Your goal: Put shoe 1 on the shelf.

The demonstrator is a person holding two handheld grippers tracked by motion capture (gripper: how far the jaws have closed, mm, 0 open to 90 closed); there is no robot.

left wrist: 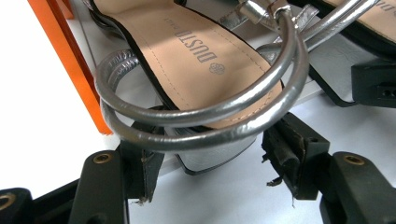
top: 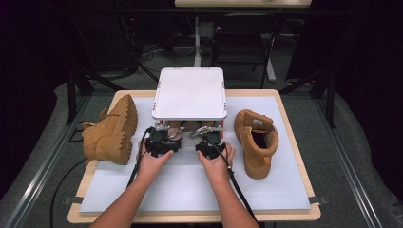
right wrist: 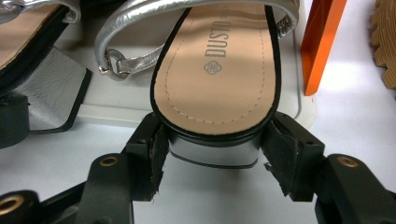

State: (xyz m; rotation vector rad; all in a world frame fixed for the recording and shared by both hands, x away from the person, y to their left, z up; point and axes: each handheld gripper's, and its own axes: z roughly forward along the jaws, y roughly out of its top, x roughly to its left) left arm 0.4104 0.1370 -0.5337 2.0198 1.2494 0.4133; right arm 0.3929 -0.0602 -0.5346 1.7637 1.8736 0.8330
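white padding covers your wooden table (top: 294,123) in a dark room, tan boots (top: 110,130) at either side. under the white rack (top: 190,92), your right gripper (right wrist: 212,161) clamps the heel of a silver sandal (right wrist: 215,84) stamped "dusto"; your left gripper (left wrist: 210,154) stands open around its twin (left wrist: 196,60), straps between the jaws.
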